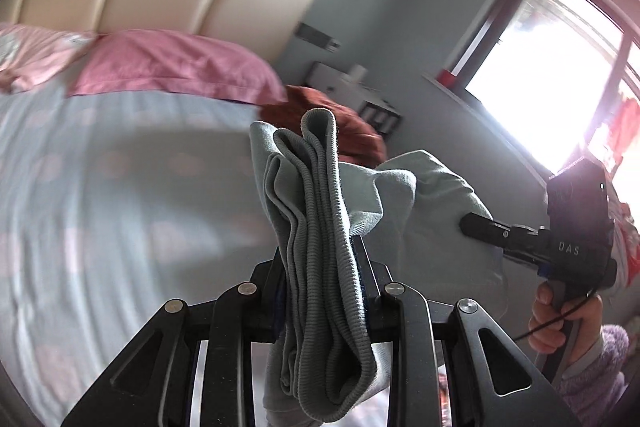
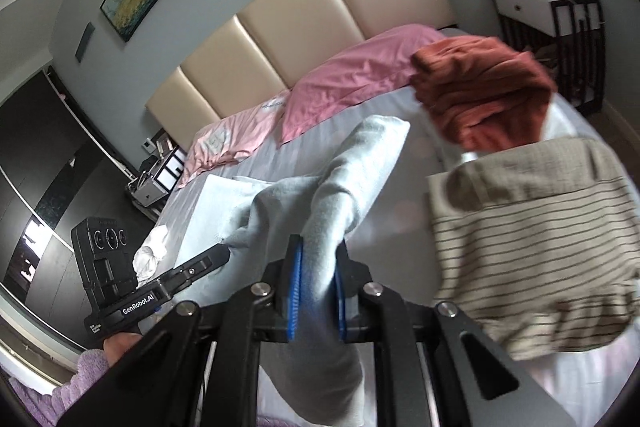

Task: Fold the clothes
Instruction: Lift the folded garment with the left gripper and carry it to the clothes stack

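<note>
A pale grey-green garment [image 1: 320, 211] with a ribbed hem is held up above the bed [image 1: 100, 187]. My left gripper [image 1: 320, 247] is shut on the bunched ribbed edge, which stands up between the fingers. My right gripper [image 2: 318, 267] is shut on another part of the same garment [image 2: 344, 179], the cloth pinched between its blue pads [image 2: 295, 279]. Each gripper shows in the other's view: the right gripper [image 1: 476, 223] at the garment's right, the left gripper [image 2: 218, 257] at its left edge. Cloth hangs slack between the two.
A rust-red folded garment [image 2: 480, 91] and a beige striped one [image 2: 532, 227] lie on the bed's right side. Pink pillows [image 2: 352, 79] sit against the cream headboard [image 2: 304, 27]. A small white cloth [image 2: 150, 251] lies at the bed's left edge. A nightstand [image 2: 548, 11] stands beyond, and a window [image 1: 540, 67].
</note>
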The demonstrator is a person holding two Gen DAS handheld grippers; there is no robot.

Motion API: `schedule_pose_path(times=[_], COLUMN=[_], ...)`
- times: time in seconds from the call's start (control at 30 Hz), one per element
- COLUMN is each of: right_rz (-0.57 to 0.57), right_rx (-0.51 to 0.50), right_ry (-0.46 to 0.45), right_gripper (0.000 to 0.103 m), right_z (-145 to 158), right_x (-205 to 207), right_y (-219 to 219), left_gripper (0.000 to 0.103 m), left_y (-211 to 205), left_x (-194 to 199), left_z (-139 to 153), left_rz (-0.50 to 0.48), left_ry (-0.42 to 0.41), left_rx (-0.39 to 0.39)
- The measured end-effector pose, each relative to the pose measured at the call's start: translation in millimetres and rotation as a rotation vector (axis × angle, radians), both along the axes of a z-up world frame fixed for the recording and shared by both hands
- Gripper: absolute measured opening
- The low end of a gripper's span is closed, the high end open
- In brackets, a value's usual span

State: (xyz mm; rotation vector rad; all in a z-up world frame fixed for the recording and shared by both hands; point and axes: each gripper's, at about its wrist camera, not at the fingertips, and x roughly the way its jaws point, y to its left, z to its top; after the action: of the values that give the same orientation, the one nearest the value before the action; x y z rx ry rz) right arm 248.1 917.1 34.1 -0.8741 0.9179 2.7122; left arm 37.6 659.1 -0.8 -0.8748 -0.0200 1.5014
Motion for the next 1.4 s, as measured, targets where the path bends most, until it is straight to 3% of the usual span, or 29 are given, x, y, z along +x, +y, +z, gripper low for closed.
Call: schedule_pose_path(times=[0.17, 0.4, 0.67, 0.97, 1.27, 1.4], right_rz=[-0.064, -0.108, -0.104, -0.14, -0.223, -0.258], right_rx=[0.027, -0.022, -0.03, -0.045, -0.062, -0.088], right_ry=[-0.037, -0.06, -0.121, -0.12, -0.241, -0.275], right_gripper=[0.013, 0.013, 0.013, 0.013, 0.013, 0.013], right_z=[9, -12, -42, -68, -136, -162], right_x=[51, 85, 74, 63, 53, 51], right_y=[47, 100, 140, 188, 218, 228], left_gripper=[0.028, 0.028, 0.028, 0.028, 0.028, 0.031], left_y=[43, 88, 125, 168, 189, 194], left_x=[45, 75, 88, 88, 74, 73], left_z=[5, -22, -55, -78, -135, -140], left_rz=[-0.067, -0.098, -0.068, -0.041, -0.019, -0.036], left_ry=[-0.024, -0.089, -0.121, -0.126, -0.166, -0.152], left_rx=[-0.014, -0.064, -0.109, -0.123, -0.231, -0.254])
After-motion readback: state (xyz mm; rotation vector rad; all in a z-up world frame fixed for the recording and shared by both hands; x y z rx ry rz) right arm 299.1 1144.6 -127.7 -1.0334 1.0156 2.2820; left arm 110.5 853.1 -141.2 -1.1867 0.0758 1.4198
